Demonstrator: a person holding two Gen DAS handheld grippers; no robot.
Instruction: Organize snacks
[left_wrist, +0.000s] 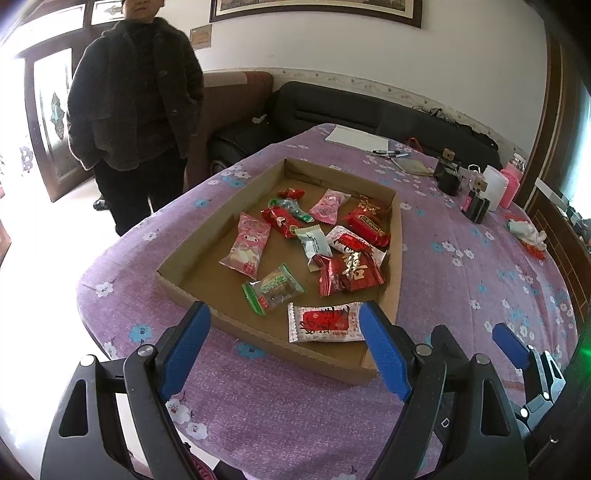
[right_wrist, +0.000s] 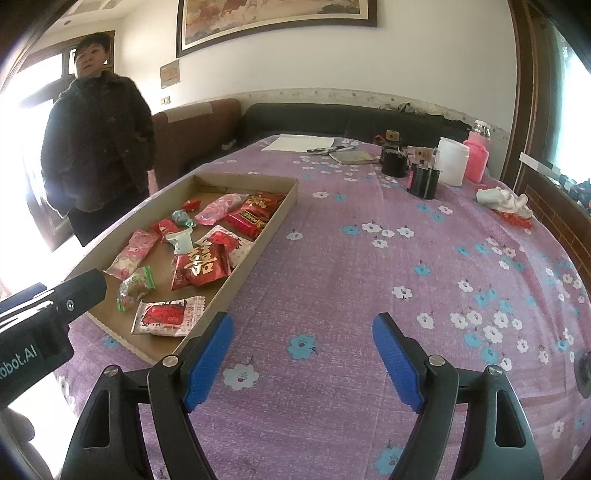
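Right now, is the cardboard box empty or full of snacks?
Neither: the cardboard box holds a loose scatter of wrapped snacks, with bare floor between them.

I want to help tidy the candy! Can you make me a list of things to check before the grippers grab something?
1. Left gripper open and holding nothing: ok.
2. Right gripper open and holding nothing: ok, it is over bare purple flowered tablecloth.
3. Snacks all inside the shallow brown cardboard tray: ok.
4. Nearest snack free to pick: ok, the white wrapper with a red label lies flat, just ahead of the left gripper.
5. Big red packet with gold lettering free: not ok, it overlaps other wrappers.
6. Place to sort the snacks into: cannot tell, no other box shows.
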